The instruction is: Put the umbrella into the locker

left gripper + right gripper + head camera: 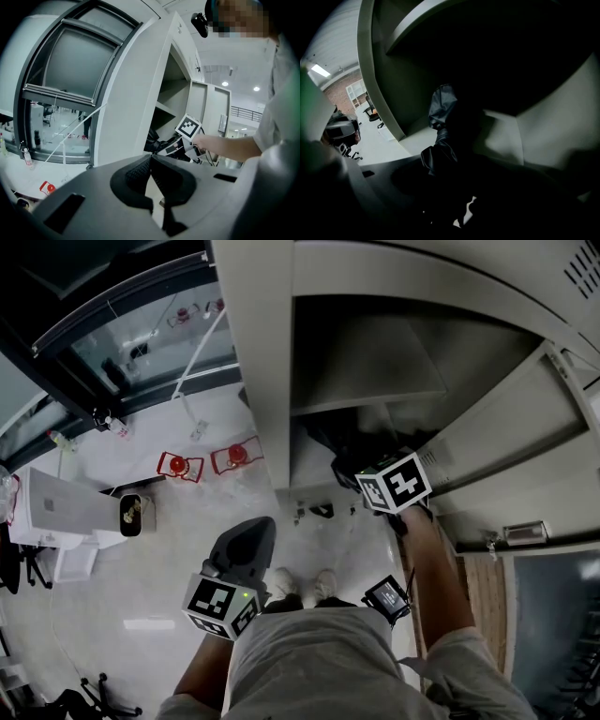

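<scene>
The black folded umbrella (pixel 330 441) lies in the lower compartment of the grey locker (pixel 263 381), under its shelf. In the right gripper view the umbrella (pixel 442 112) rests on the locker floor (pixel 506 137), and its near end runs in between my jaws. My right gripper (pixel 461 187) reaches into the locker, its jaws wide about that end; it is too dark to see any pad touching. From the left gripper view the right gripper (pixel 171 146) sits at the locker mouth beside the umbrella (pixel 153 140). My left gripper (pixel 150 157) stays back outside the locker, shut and empty.
The locker door (pixel 511 423) stands open at the right. A shelf (pixel 367 362) roofs the compartment. Two red objects (pixel 179 465) lie on the floor to the left, near a white box (pixel 58 512). My shoes (pixel 300 585) are right before the locker.
</scene>
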The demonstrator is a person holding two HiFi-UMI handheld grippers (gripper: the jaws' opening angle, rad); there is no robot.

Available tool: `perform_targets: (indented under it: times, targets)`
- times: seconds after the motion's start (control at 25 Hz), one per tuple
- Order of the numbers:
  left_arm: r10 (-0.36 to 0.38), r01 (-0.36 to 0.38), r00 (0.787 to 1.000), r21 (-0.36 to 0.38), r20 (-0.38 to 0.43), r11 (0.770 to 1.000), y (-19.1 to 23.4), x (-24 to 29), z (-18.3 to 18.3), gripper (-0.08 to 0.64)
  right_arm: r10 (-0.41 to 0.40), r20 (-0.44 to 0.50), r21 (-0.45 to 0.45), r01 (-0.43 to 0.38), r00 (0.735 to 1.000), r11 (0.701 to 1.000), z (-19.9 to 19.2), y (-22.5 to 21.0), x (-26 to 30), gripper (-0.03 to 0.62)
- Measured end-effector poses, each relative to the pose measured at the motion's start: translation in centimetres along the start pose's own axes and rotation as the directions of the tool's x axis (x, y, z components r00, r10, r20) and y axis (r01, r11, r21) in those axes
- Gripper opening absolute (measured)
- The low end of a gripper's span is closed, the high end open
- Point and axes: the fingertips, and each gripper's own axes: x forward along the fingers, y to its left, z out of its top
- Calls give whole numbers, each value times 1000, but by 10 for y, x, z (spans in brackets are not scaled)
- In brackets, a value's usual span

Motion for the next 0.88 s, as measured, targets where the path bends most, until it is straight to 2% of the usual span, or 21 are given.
perform_targets:
  times: [0.2, 0.36, 0.88]
  targets:
    - [-12, 12, 1000, -3, -19, 1000, -2, 1, -1, 15, -14, 20, 6, 14, 1000, 1000, 0, 0, -5, 259]
    - [-5, 5, 1000, 2, 5, 1000, -1, 1, 2, 15, -17, 30, 5, 17, 999, 1000, 0, -1, -9, 259]
    - [-22, 22, 1000, 13, 8, 1000, -10, 3, 5, 15, -25, 61, 18, 24, 998, 1000, -1, -1, -27, 259]
